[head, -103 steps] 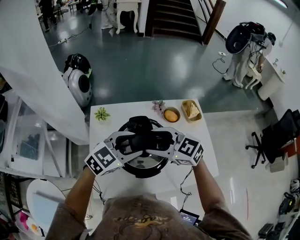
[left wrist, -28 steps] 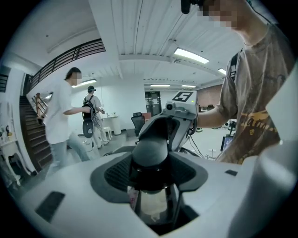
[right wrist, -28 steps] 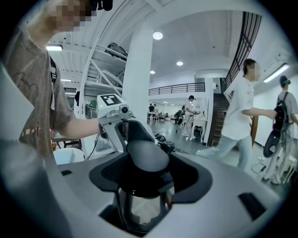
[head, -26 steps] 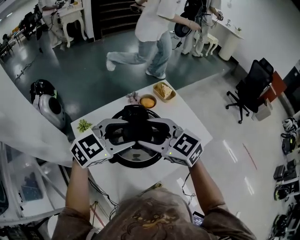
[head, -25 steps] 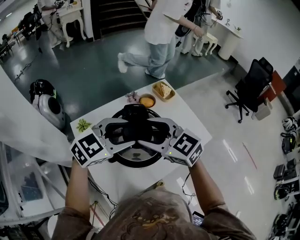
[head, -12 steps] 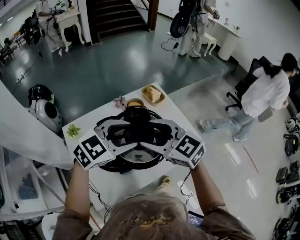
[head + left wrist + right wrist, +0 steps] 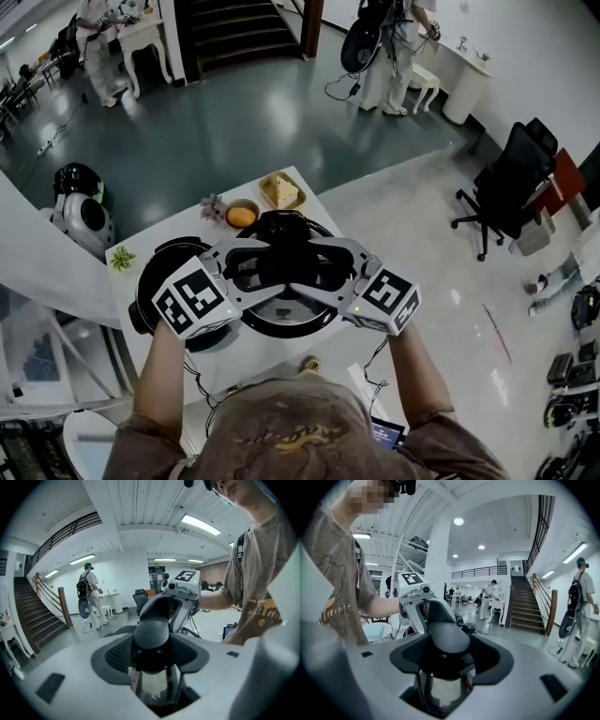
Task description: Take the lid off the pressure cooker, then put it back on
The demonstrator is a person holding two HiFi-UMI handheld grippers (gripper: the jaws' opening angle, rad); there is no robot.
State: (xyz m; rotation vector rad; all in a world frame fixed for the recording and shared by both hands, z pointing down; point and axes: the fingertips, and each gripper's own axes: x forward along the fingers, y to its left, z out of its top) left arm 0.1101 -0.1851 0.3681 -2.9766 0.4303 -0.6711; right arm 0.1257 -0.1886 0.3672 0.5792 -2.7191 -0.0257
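Left gripper (image 7: 151, 660): jaws set wide and clamped on the black handle (image 7: 151, 630) of the lid (image 7: 286, 317), the dark pads pressing it from both sides. Polished steel of the lid shows just below the handle in this gripper's view.

Right gripper (image 7: 446, 663): jaws equally wide, closed on the same handle from the opposite end. The two grippers face each other across the handle, nose to nose.

In the head view the marker cubes sit to either side, with the lid hanging under the joined jaws in front of the person's chest.

The lid is off the pot (image 7: 152, 272). It is held level to the right of the pot, overlapping the pot's right edge in that view. Whether the lid touches the table (image 7: 164, 230) cannot be told.

The pot stands open at the left of the table, its dark inside showing, partly covered by the left cube.

Farther out on the table:
- a small green plant (image 7: 120, 258) by the left edge;
- a bowl (image 7: 241, 216) holding something orange;
- a tray (image 7: 281, 190) just beside the bowl at the far corner.

An office chair (image 7: 506, 183) stands well apart on the floor to the right.
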